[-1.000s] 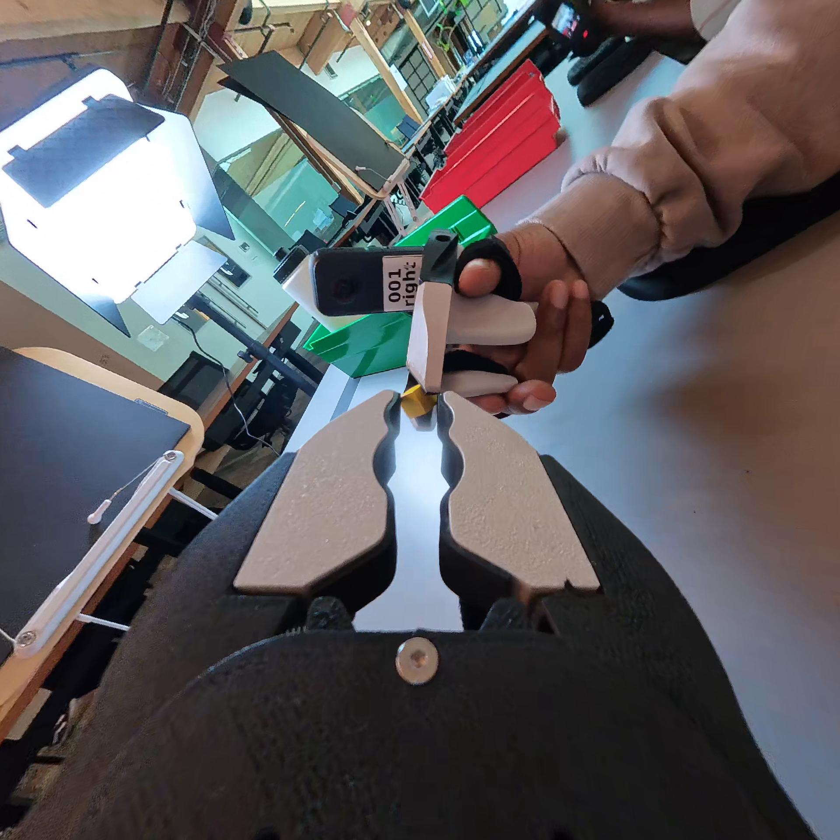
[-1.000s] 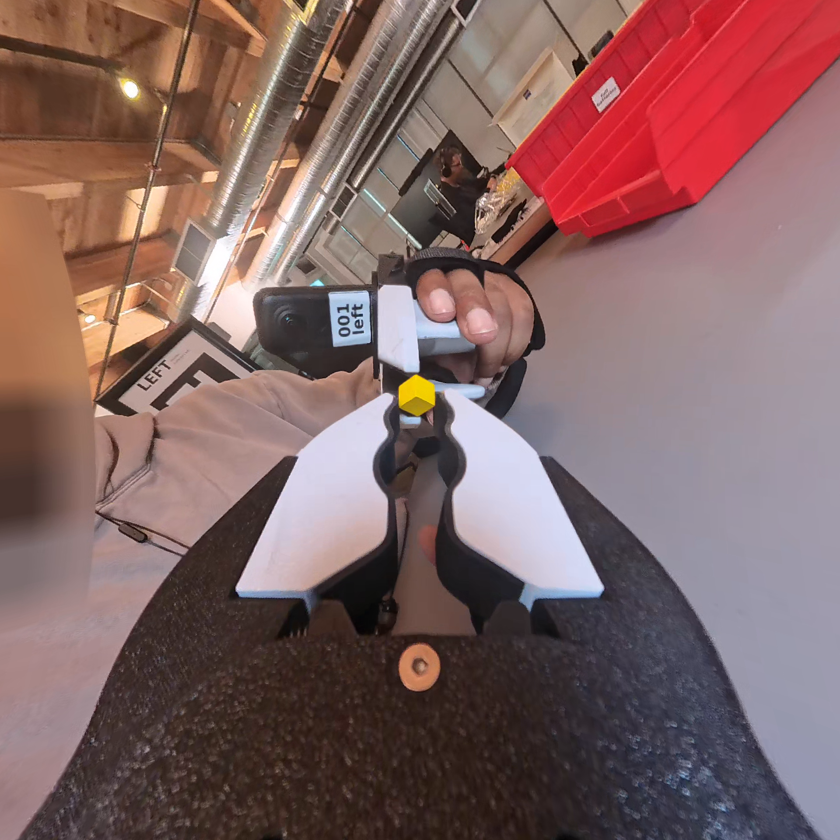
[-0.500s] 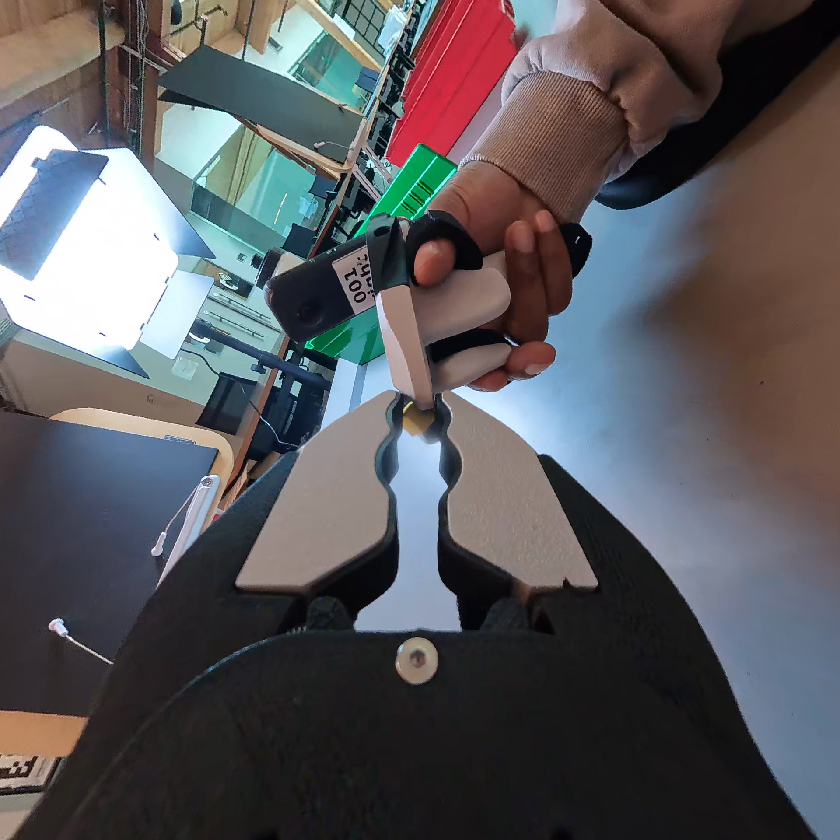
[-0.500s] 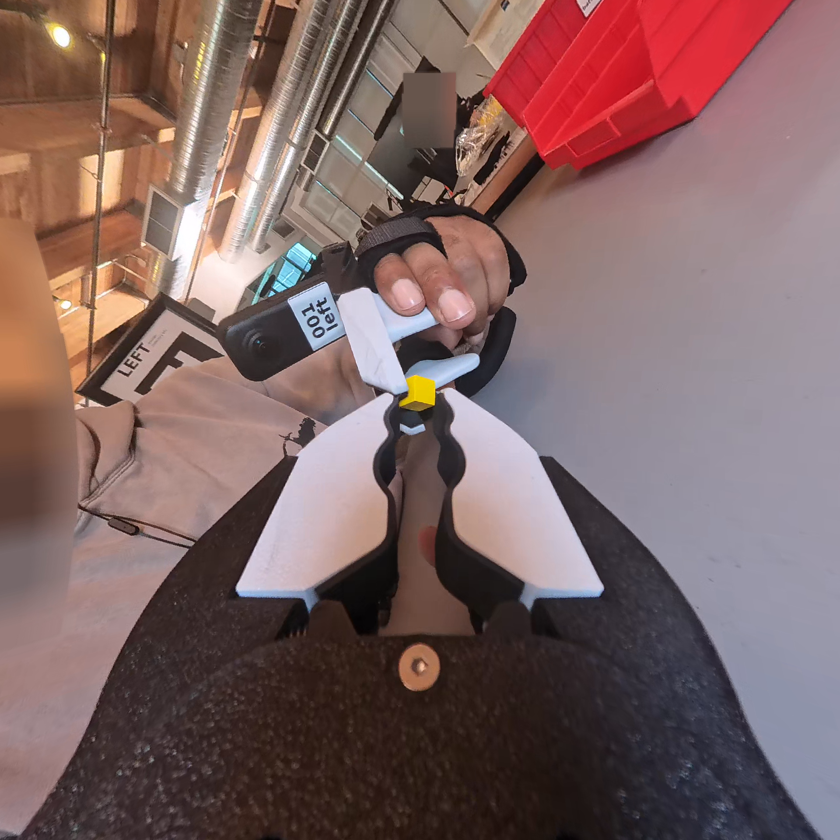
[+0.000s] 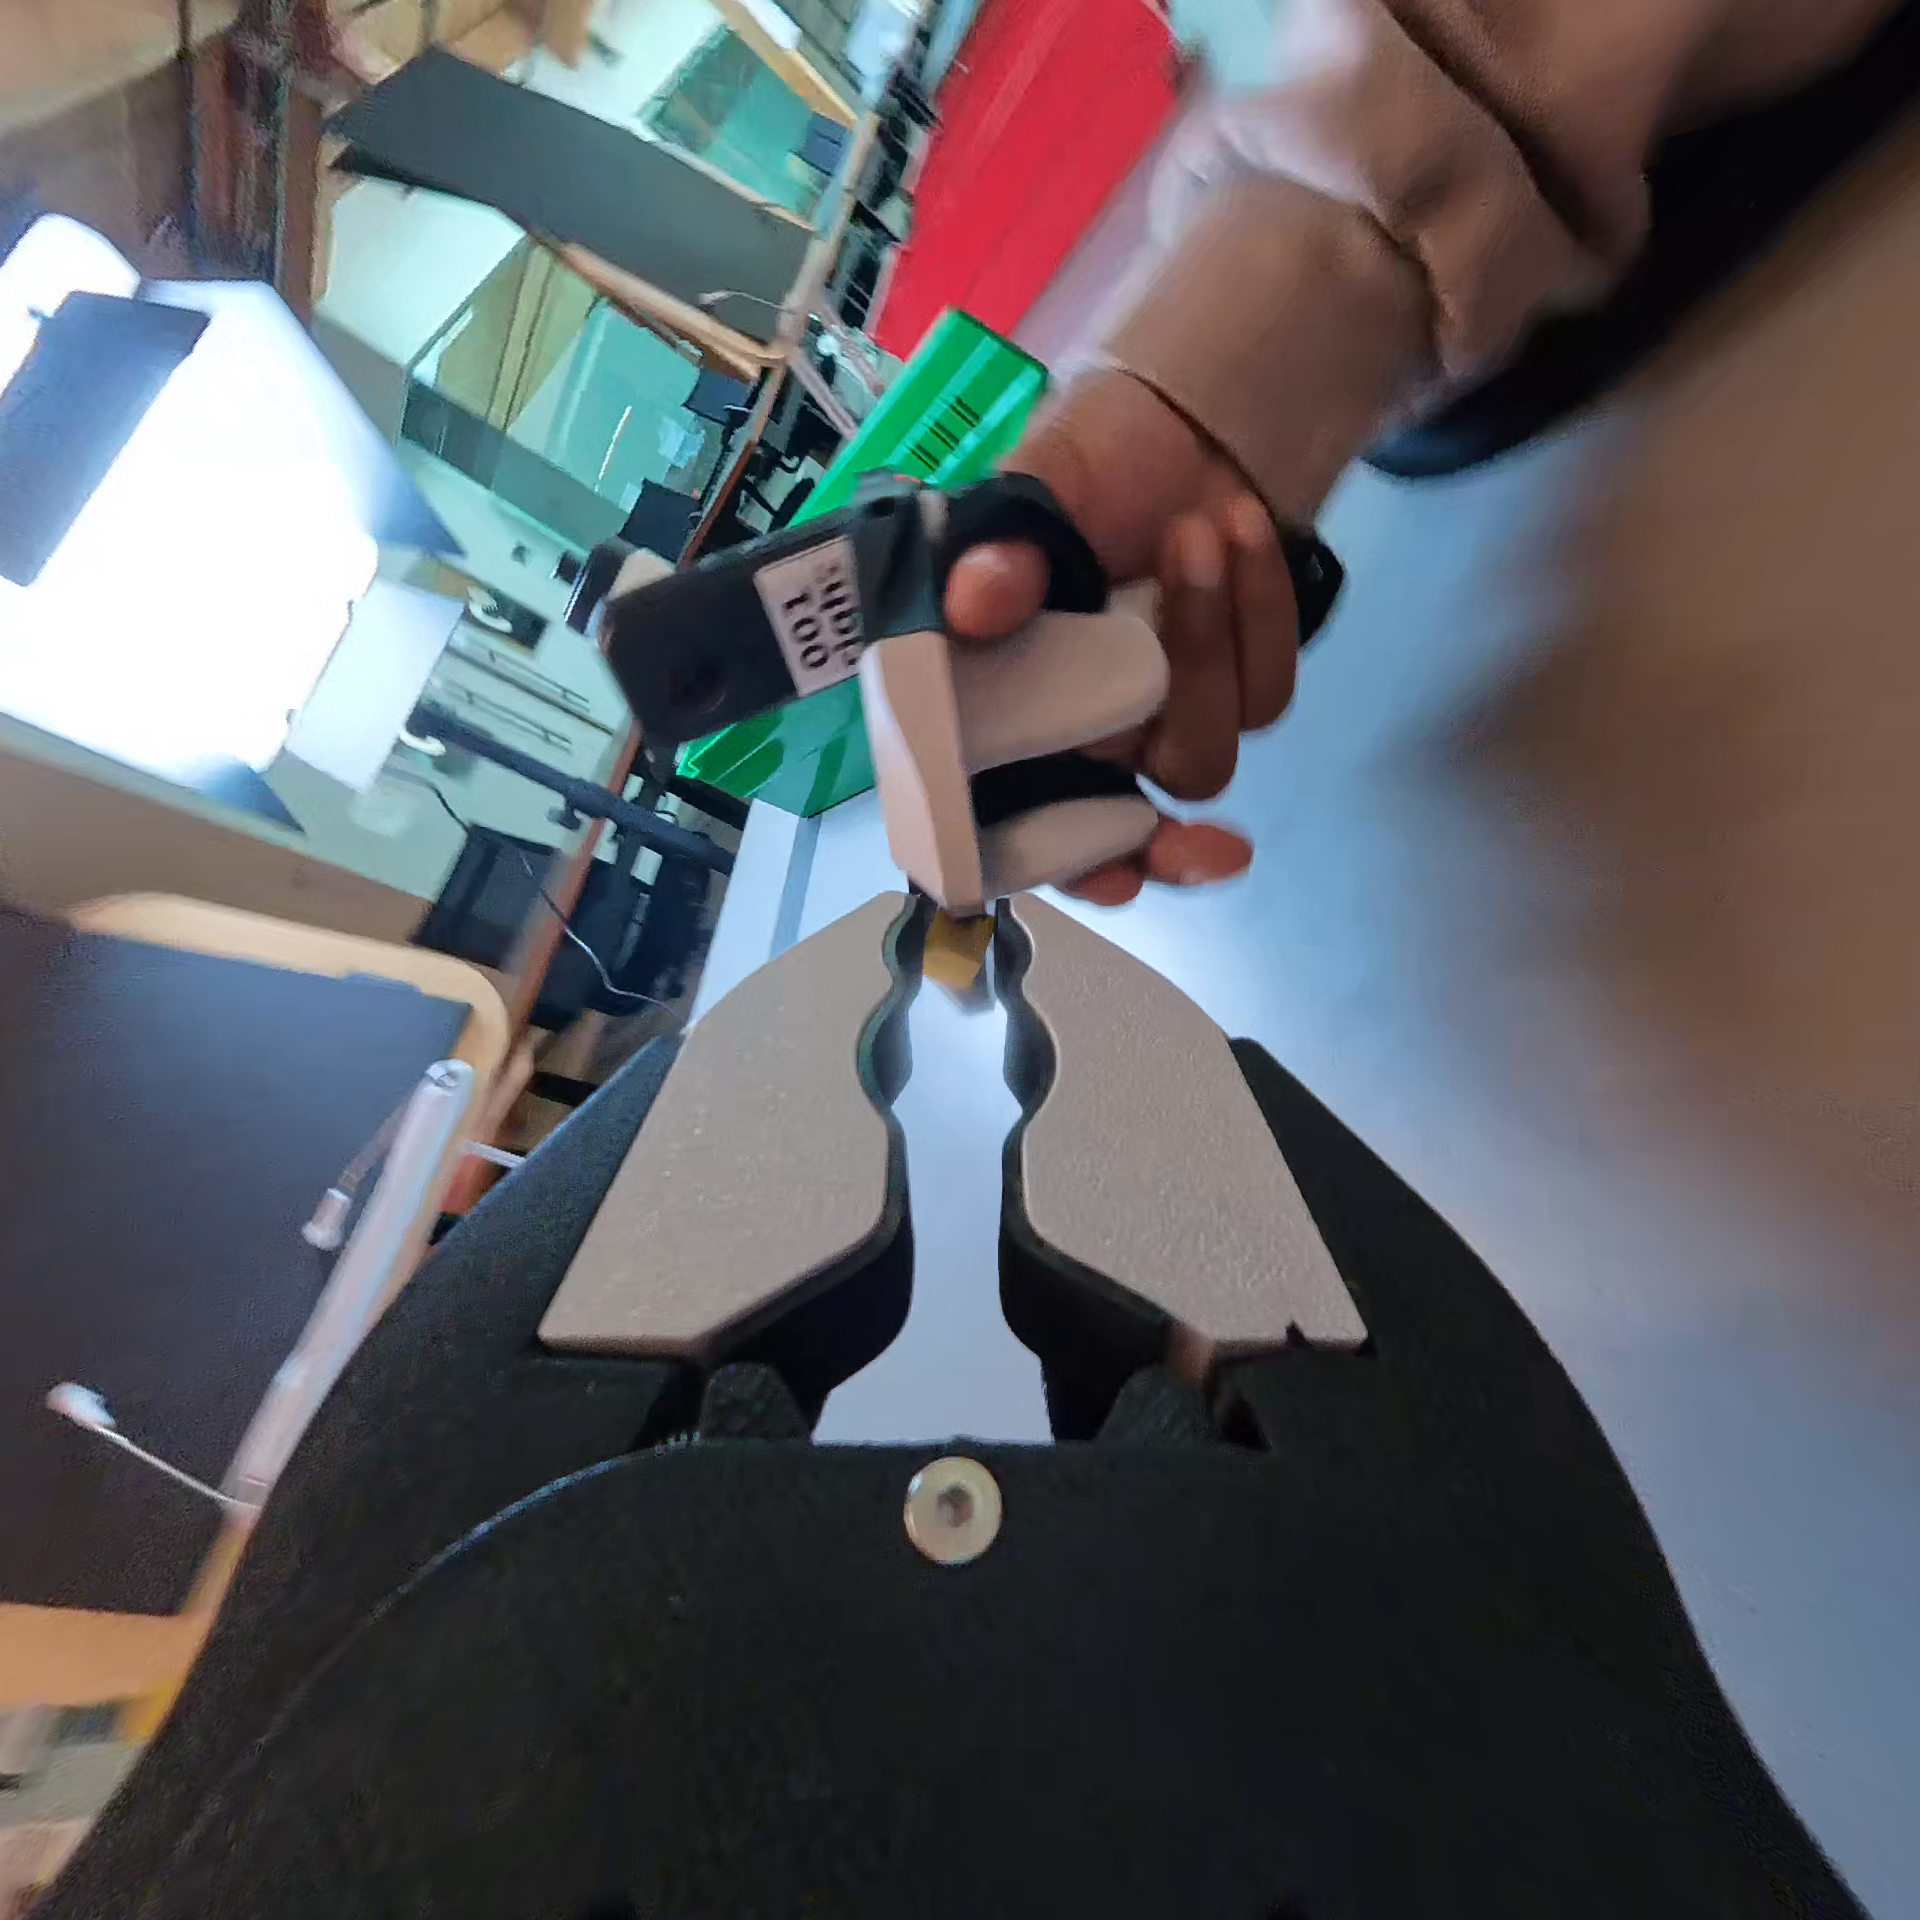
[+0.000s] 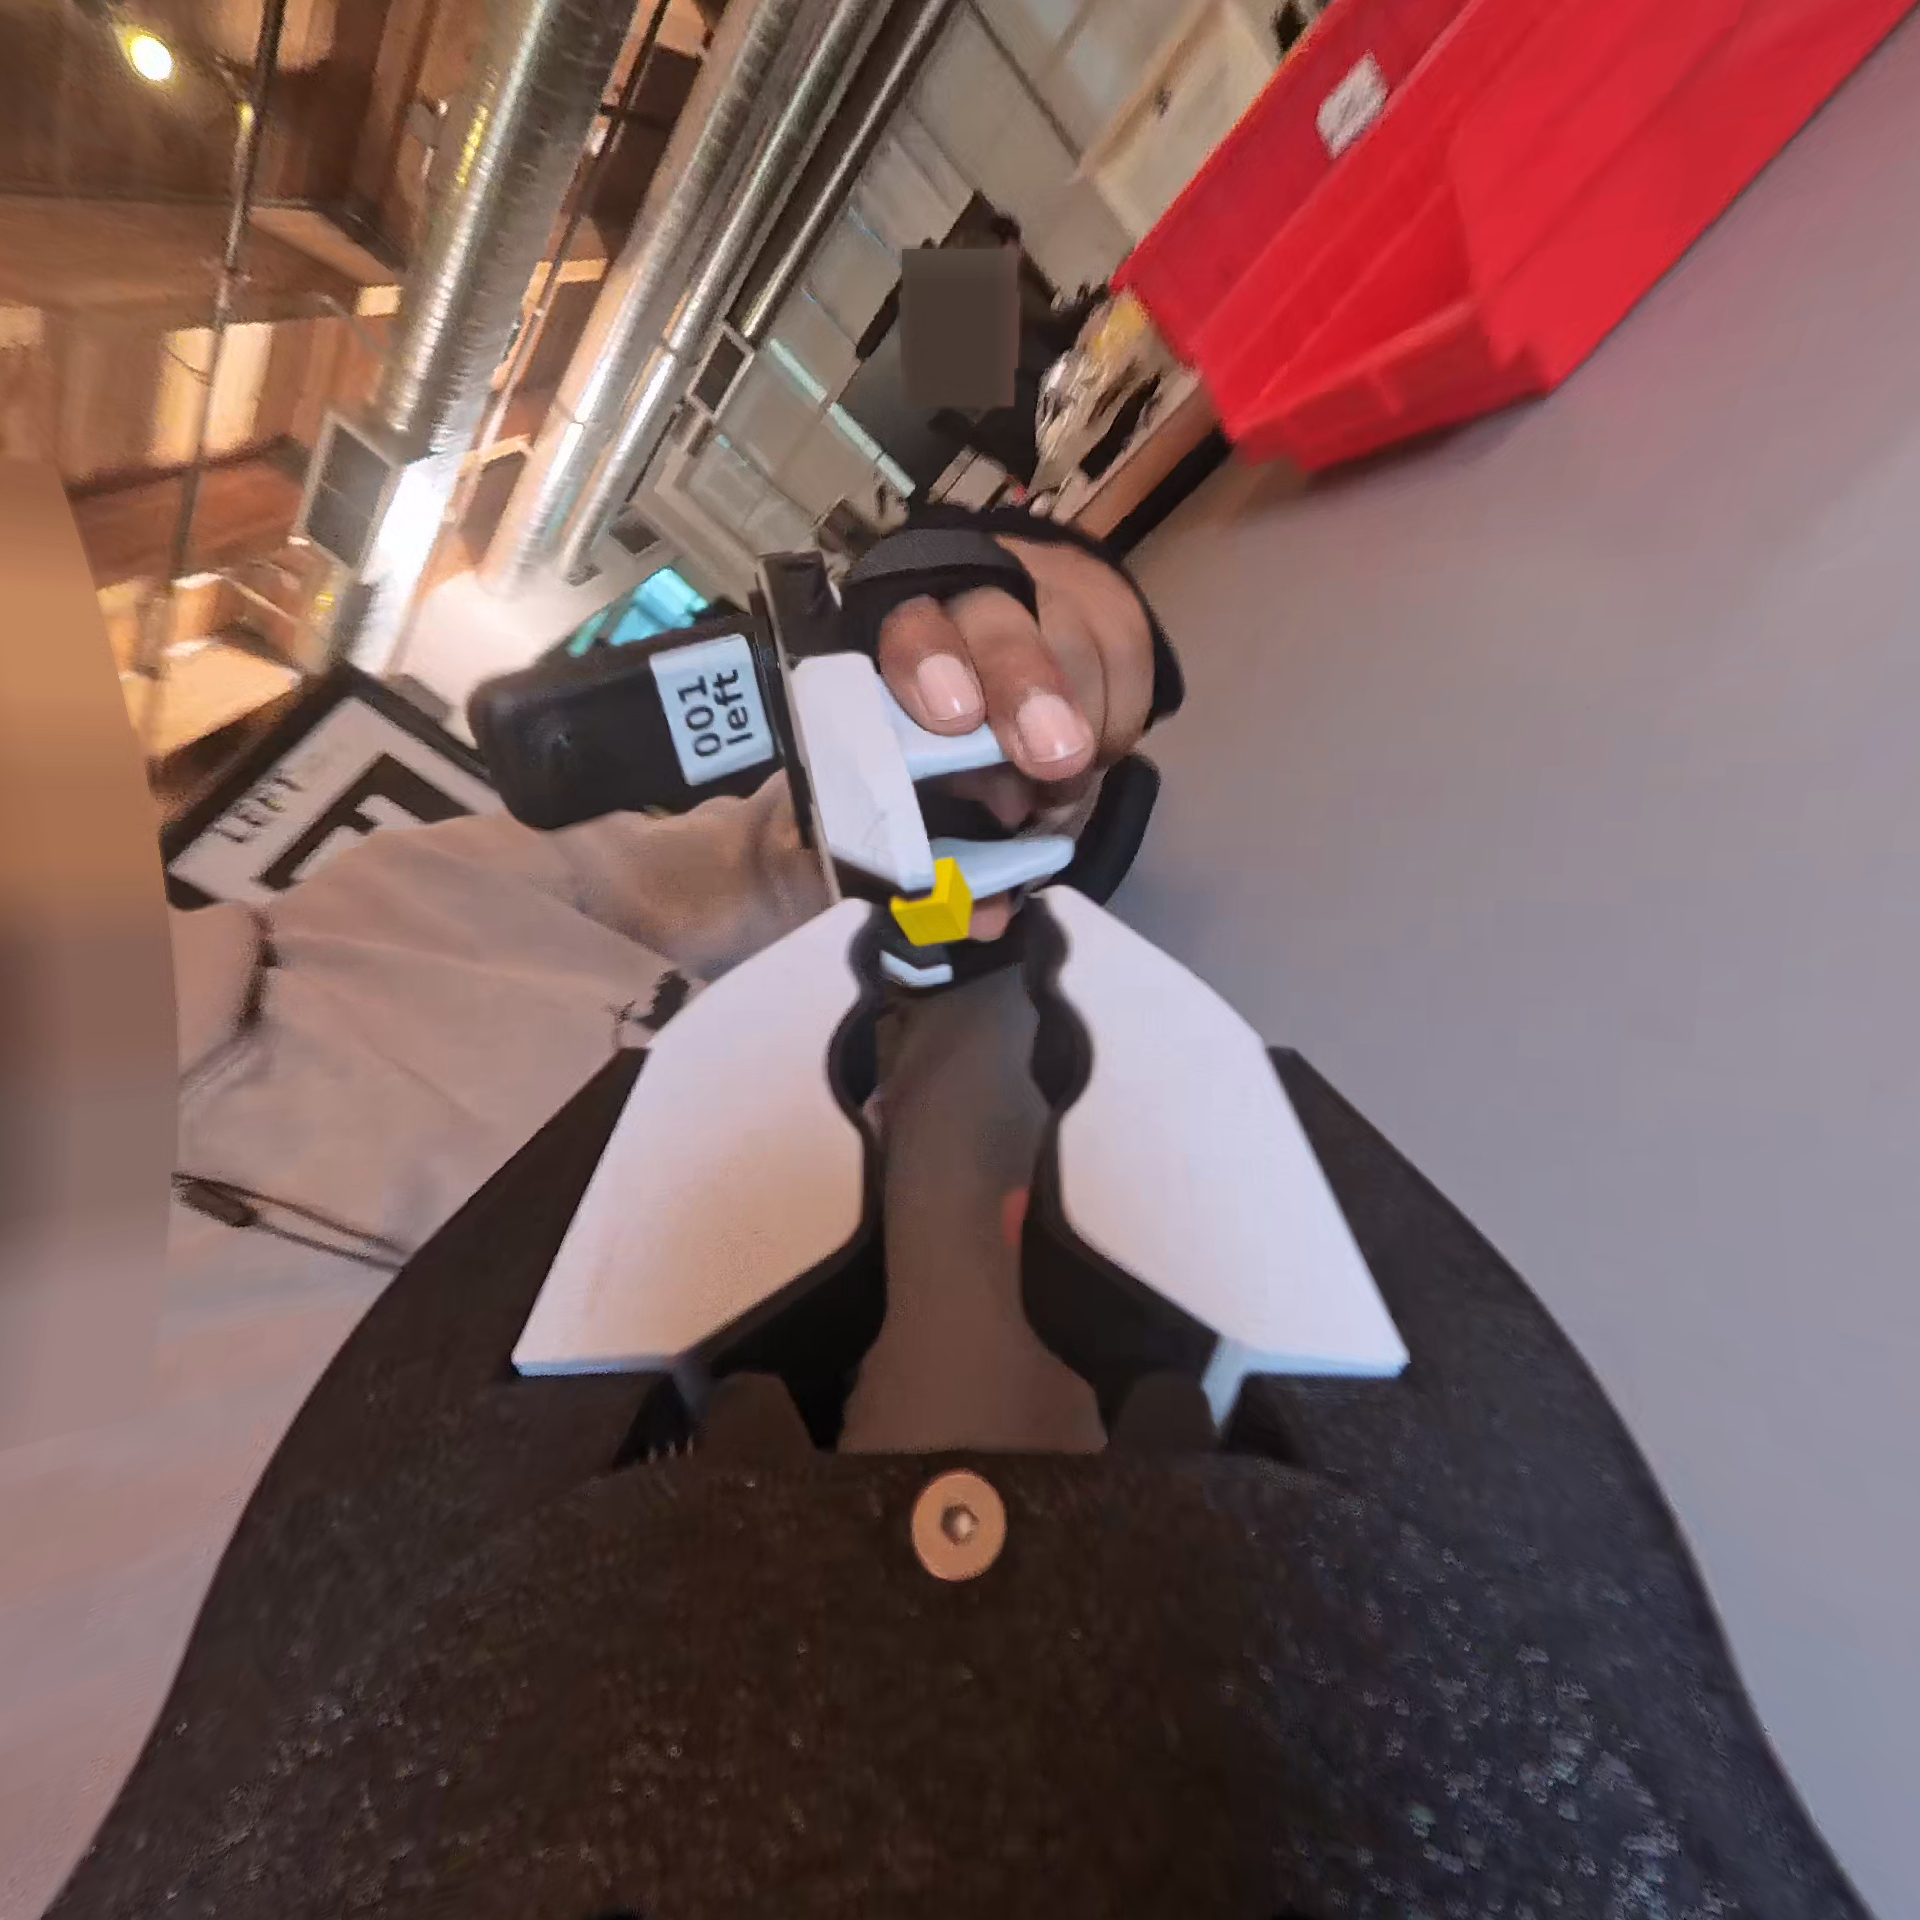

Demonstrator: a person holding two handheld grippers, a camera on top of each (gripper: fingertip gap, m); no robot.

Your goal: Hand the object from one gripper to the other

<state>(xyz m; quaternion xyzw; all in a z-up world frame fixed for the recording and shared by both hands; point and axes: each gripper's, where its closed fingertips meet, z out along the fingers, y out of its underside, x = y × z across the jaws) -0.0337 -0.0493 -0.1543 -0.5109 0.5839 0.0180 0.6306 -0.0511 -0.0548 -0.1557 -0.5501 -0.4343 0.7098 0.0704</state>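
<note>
A small yellow cube [image 5: 956,961] sits pinched between the tips of my left gripper [image 5: 951,920], which is shut on it above the grey table [image 5: 1455,1039]. In the right wrist view the cube [image 6: 928,920] shows in the left gripper's white fingers [image 6: 862,790]. My right gripper [image 6: 956,920] faces the left one tip to tip. Its jaws stand apart around the cube, with a clear gap on the right side. In the left wrist view one right finger [image 5: 920,769] shows edge-on, right above the cube. A hand holds each gripper.
Red bins [image 6: 1507,260] stand at the table's far side, and a green bin [image 5: 935,436] sits behind the right gripper. A bright light panel [image 5: 156,520] and a black board [image 5: 156,1195] are off the table's left edge. A beige sleeve [image 6: 468,987] lies low on the left. Both grippers' tips are close together, under 4 cm apart.
My right gripper's jaws have widened around the cube, which stays in my left gripper. Both grippers have tilted and moved slightly while staying tip to tip.
</note>
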